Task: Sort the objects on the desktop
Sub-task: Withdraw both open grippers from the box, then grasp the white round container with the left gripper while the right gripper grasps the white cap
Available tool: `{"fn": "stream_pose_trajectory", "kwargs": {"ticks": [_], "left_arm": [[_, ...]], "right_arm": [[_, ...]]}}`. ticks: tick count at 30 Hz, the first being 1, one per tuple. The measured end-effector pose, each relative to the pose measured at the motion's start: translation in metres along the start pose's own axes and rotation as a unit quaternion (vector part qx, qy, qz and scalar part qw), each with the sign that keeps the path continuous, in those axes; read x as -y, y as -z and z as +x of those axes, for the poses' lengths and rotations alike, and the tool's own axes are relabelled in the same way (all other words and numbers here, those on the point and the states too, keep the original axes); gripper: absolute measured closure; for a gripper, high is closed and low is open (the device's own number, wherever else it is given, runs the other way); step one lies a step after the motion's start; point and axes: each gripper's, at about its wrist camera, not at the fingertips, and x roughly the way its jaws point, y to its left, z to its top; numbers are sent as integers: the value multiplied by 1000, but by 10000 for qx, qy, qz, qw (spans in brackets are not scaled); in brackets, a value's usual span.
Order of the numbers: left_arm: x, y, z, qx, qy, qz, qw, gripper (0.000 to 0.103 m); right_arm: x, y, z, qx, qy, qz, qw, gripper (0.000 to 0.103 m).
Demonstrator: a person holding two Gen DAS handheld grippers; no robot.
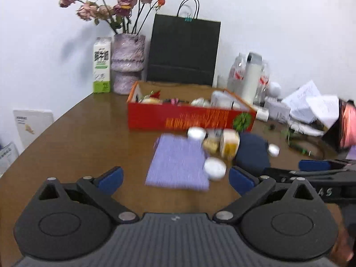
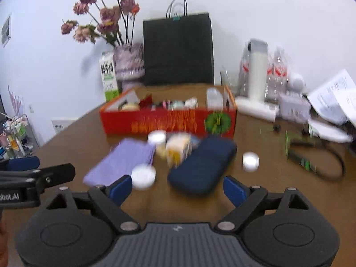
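A red open box (image 1: pixel 189 120) (image 2: pixel 169 122) holding several small items stands mid-table. In front of it lie a purple cloth (image 1: pixel 178 164) (image 2: pixel 122 160), a dark blue case (image 1: pixel 252 152) (image 2: pixel 202 164), a yellow-white carton (image 1: pixel 230 143) (image 2: pixel 179 148) and three white round jars (image 1: pixel 214 168) (image 2: pixel 143 175) (image 2: pixel 250 161) (image 1: pixel 197 133). My left gripper (image 1: pixel 175 181) is open and empty, just short of the cloth. My right gripper (image 2: pixel 176 188) is open and empty, just short of the blue case and near jar. Both views are motion-blurred.
At the back stand a vase of dried roses (image 1: pixel 128 64), a milk carton (image 1: pixel 102 65), a black paper bag (image 1: pixel 183 49) and a white bottle (image 1: pixel 251 77). Papers (image 1: pixel 311 104) and a black cable (image 2: pixel 320 155) clutter the right side. The table's left edge (image 1: pixel 44 131) is near.
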Motion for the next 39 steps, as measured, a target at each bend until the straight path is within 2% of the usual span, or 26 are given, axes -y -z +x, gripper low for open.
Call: {"fn": "stream_pose_trajectory", "kwargs": {"ticks": [3,5,7,9,11,16,19,24,28,30,32,34,37,39], "left_arm": [[2,25,-10,6,-54,80,10000,0],[3,33,-13,2,-33,41,10000,0],[0,42,-17,-37,-22,-106,9999,0],[-5,49,-15,-184,24,-177,9997,0],[-5,52,-11,-342,-72,-165,9993,0],[-4,53,-9,-395,-60,-170,9991,0],[0,50,-4,-411,80,-99,9991,0],[15,31,20,-363,287,307,9985,0],[34,10,50,-186,627,814,9945,1],[42,2,70,-306,894,1000,9905,5],[45,-5,87,-356,1068,961,9890,17],[47,-8,101,-411,1158,921,9881,22],[50,-8,118,-609,1140,860,9879,32],[51,-6,126,-761,1111,829,9874,37]], "right_arm": [[-8,35,-25,26,-3,98,9999,14],[-11,41,-30,58,-13,52,10000,13],[-18,54,-40,144,198,-227,9994,8],[-19,59,-40,64,216,-255,9994,8],[-16,62,-37,-38,150,-179,9997,8],[-10,68,-34,-189,113,-29,9998,8],[-3,65,-35,-134,40,115,9998,8],[23,41,-30,25,289,255,9993,10],[52,15,-5,3,404,320,9987,20],[67,2,12,30,503,229,9985,24],[83,-11,34,-27,723,158,9973,35],[94,-21,55,-140,779,93,9968,47],[107,-30,97,-467,768,32,9959,54],[108,-31,107,-562,781,12,9954,59]]}}
